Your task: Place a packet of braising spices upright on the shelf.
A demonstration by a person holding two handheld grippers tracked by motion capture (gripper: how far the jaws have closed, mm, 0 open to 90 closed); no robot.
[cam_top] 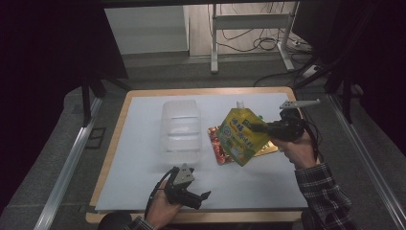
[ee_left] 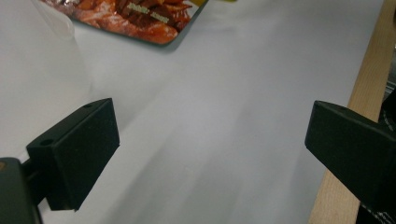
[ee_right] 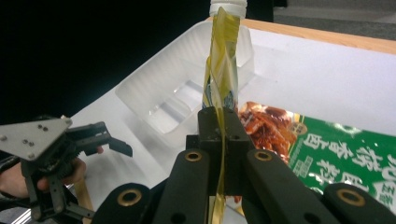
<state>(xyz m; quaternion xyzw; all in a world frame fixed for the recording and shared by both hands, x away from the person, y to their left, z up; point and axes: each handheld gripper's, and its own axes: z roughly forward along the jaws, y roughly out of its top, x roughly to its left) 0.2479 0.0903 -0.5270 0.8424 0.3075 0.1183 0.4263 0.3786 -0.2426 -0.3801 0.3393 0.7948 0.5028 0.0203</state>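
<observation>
Left gripper (cam_top: 203, 196): near edge, jaws spread, empty | Right gripper (cam_top: 256, 127): pinching yellow spout pouch (cam_top: 241, 136) edge-on, lifted above snack packet (cam_top: 218, 146), spout up | Clear tray (cam_top: 181, 129): left of your pouch; move it leftward.

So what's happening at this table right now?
A person works two handheld grippers. The right gripper is clamped on a yellow spouted pouch, holding it above a snack packet lying on the table, beside a clear plastic container. The left gripper sits open near the table's front edge, holding nothing.
</observation>
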